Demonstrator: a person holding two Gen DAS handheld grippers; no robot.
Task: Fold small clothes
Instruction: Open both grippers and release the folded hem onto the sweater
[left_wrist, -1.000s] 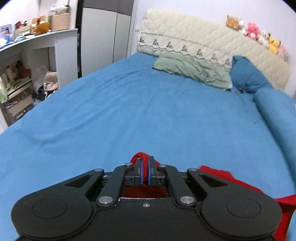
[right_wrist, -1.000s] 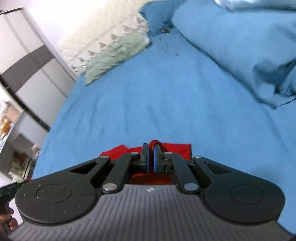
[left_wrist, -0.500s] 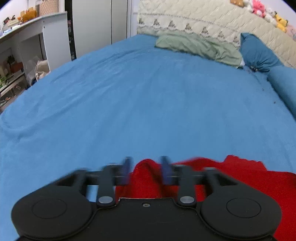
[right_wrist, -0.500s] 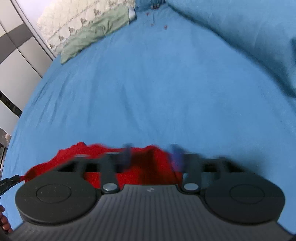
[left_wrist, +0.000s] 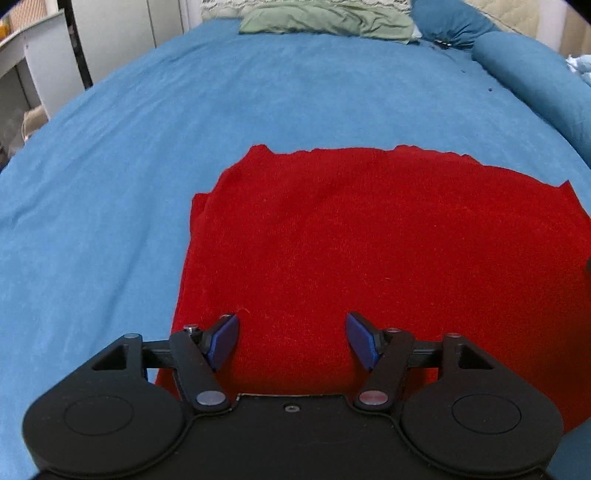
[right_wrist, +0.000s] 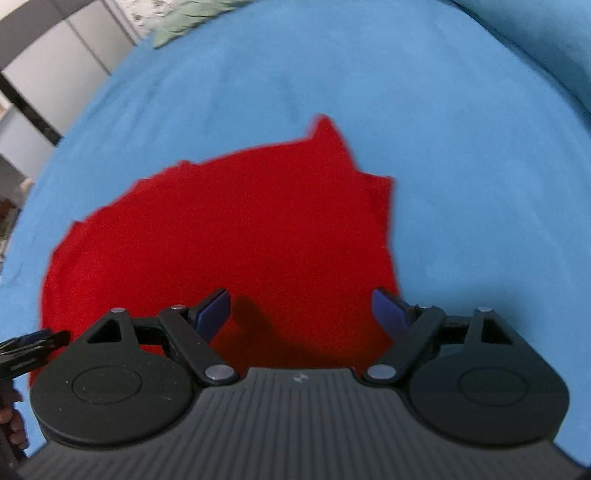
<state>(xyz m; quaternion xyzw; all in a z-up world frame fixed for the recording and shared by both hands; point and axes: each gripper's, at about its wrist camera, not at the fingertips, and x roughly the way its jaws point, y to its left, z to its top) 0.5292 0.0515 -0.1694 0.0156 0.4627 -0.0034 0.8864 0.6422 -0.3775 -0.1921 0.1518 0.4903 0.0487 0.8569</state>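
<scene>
A red garment (left_wrist: 369, 236) lies flat on the blue bed sheet (left_wrist: 147, 147), folded over on itself, with a doubled layer showing at its left edge. It also shows in the right wrist view (right_wrist: 240, 229), with a pointed corner at its far right. My left gripper (left_wrist: 291, 339) is open and empty above the garment's near left part. My right gripper (right_wrist: 301, 312) is open and empty above the garment's near right edge. The tip of the left gripper (right_wrist: 33, 345) shows at the left of the right wrist view.
A green pillow (left_wrist: 325, 18) and a blue pillow (left_wrist: 450, 22) lie at the head of the bed. A rolled blue duvet (left_wrist: 535, 81) runs along the right. A white desk (left_wrist: 33, 62) and a wardrobe (right_wrist: 48, 81) stand to the left.
Both grippers were shut on the red garment's edge a second ago. They have opened, let it go and pulled back, and the garment now lies flat on the bed.
</scene>
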